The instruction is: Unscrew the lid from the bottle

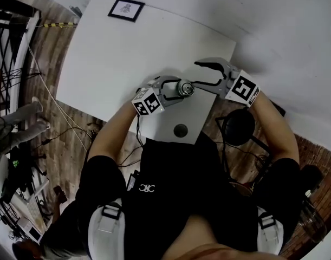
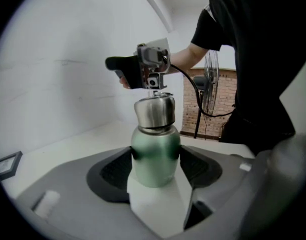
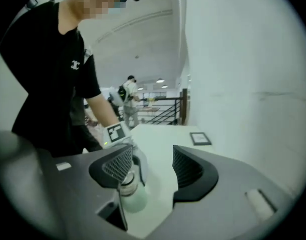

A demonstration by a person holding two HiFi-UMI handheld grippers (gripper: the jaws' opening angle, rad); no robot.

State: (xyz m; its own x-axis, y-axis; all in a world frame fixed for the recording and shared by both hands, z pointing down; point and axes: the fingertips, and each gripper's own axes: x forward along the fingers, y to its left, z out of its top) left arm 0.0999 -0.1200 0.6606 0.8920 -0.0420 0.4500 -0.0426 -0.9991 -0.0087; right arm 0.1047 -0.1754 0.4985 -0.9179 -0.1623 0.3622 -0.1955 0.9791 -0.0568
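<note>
**Bottle clamped left, right gripper free**

Left gripper [image 1: 175, 92] held the green bottle [image 2: 155, 156] by its body, pads on both sides, upright on the white table [image 1: 127, 53] near its front edge. Steel lid [image 2: 154, 111] was on. Right gripper [image 1: 202, 73] hung near the lid, jaws wide, gripping nothing

This looks like a lab or workroom in a larger building. A plain white bench [image 1: 116, 53] carries a framed square marker [image 1: 126, 8], and loose cables [image 1: 62, 112] trail over the floor. A standing fan [image 2: 211, 79] fronts a brick wall [image 2: 192, 115], and a person [image 3: 128, 91] stands by a black railing [image 3: 168, 111].
</note>
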